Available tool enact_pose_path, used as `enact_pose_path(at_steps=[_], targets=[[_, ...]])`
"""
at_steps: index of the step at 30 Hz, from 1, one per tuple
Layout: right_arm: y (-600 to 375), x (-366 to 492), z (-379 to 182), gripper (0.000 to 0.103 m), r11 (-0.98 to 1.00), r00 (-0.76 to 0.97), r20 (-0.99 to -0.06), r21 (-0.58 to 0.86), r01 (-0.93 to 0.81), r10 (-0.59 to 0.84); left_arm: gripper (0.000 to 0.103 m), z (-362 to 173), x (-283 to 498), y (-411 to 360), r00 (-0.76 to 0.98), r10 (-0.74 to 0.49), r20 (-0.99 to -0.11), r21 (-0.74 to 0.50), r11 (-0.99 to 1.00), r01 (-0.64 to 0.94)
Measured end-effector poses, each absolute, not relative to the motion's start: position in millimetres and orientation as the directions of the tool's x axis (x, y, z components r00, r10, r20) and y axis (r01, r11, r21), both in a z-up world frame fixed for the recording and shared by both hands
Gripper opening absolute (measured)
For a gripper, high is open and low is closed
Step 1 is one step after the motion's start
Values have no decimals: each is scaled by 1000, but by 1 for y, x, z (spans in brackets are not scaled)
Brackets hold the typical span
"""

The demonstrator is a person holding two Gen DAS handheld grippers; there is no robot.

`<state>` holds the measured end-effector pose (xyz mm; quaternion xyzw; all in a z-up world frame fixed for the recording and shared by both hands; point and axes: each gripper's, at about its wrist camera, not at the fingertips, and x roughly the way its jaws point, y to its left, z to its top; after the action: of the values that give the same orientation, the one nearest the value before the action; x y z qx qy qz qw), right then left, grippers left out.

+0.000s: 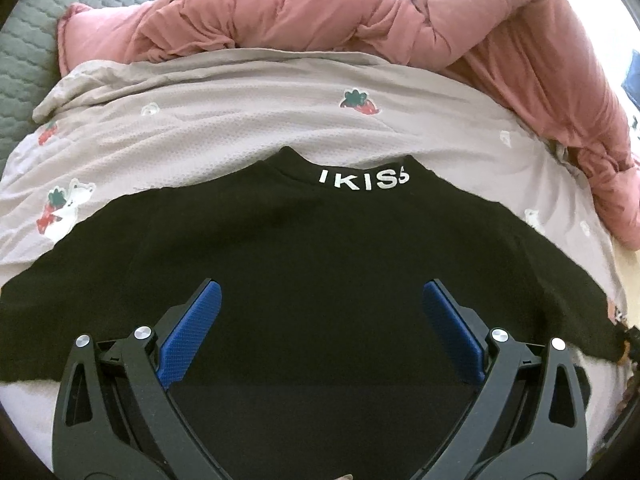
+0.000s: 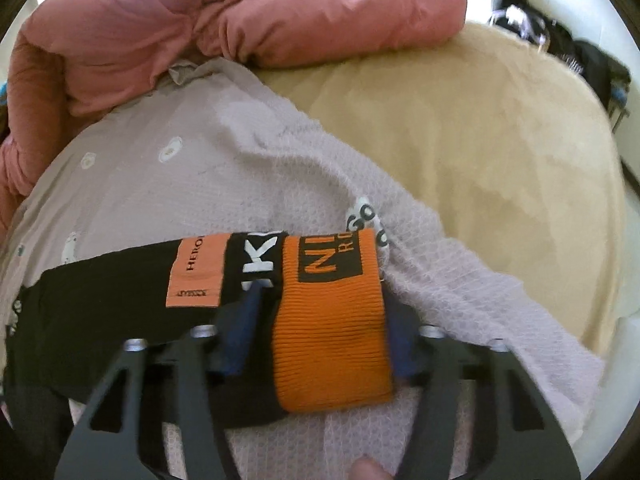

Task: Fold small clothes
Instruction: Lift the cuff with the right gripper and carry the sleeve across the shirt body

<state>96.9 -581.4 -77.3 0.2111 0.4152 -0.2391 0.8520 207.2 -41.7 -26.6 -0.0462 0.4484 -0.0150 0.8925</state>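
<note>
A small black garment (image 1: 304,248) with white "IKISS" lettering on its collar lies flat on a pale strawberry-print blanket (image 1: 224,120). My left gripper (image 1: 320,296) hovers over its middle, blue pads wide apart, empty. In the right wrist view the same black garment (image 2: 100,300) shows an orange label and an orange ribbed cuff (image 2: 332,328). My right gripper (image 2: 324,312) has its blue fingers on either side of the orange cuff, close against it; the view is blurred.
A bunched pink quilt (image 1: 360,20) lies behind the blanket, also in the right wrist view (image 2: 200,12). A tan fleece sheet (image 2: 480,152) covers the bed to the right. Grey quilted mattress (image 1: 28,60) shows at far left.
</note>
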Motion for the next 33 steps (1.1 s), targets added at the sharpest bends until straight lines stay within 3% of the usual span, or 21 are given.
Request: enact_pose_path(at_steps=[2,5,16,33], targets=[[-576,95,-72,26,812,565,-793,165,560,-228,95,-32,208,-42,591,-69,-804,-86,996,-2],[-564,92,-56,19,839,613,-754,160,520,-236,95,-37,209,-37,588,-87,-804,-105,994,4],[-502,99,5,15,915,738,-646,152,374,-194,95,-38,204,-24,599,-120,-792,-139,990,15],[-399,124,57,14,971,818,-572,153,182,-63,95,-17,189,11,651,-106,-751,-169,985,-34]])
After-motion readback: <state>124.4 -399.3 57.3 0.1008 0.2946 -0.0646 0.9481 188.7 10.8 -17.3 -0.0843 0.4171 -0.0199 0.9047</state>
